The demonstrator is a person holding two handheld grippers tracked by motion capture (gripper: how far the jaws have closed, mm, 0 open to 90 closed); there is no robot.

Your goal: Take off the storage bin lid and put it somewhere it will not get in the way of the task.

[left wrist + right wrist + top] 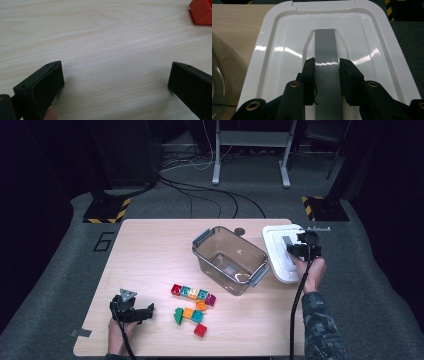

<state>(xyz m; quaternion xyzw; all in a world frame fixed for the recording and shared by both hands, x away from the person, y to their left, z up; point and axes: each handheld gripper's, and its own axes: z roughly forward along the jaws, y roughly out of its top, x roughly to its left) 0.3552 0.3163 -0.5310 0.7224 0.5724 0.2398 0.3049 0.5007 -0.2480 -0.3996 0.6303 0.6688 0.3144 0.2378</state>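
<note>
Right tool (327, 62) clamps its two black jaws on either flank of the grey handle (325, 47) that runs down the middle of a white lid (274, 62), which lies flat on the counter (150, 250) just to the right of the clear plastic bin (230, 260), one edge hanging past the counter's far right side. From the high view, the person's right hand (310, 272) holds the tool from the near side of the lid, its cable trailing back along a patterned sleeve (320, 325). Well to the left of the bin, near the counter's front edge, the left tool (115, 75) rests on bare wood with its jaws spread wide and nothing between them; a red block (202, 11) sits off to one side in its own view. Between that tool and the bin lies a cluster of coloured building blocks (192, 302), and the bin stands open-topped, its grey latches folded outward.
</note>
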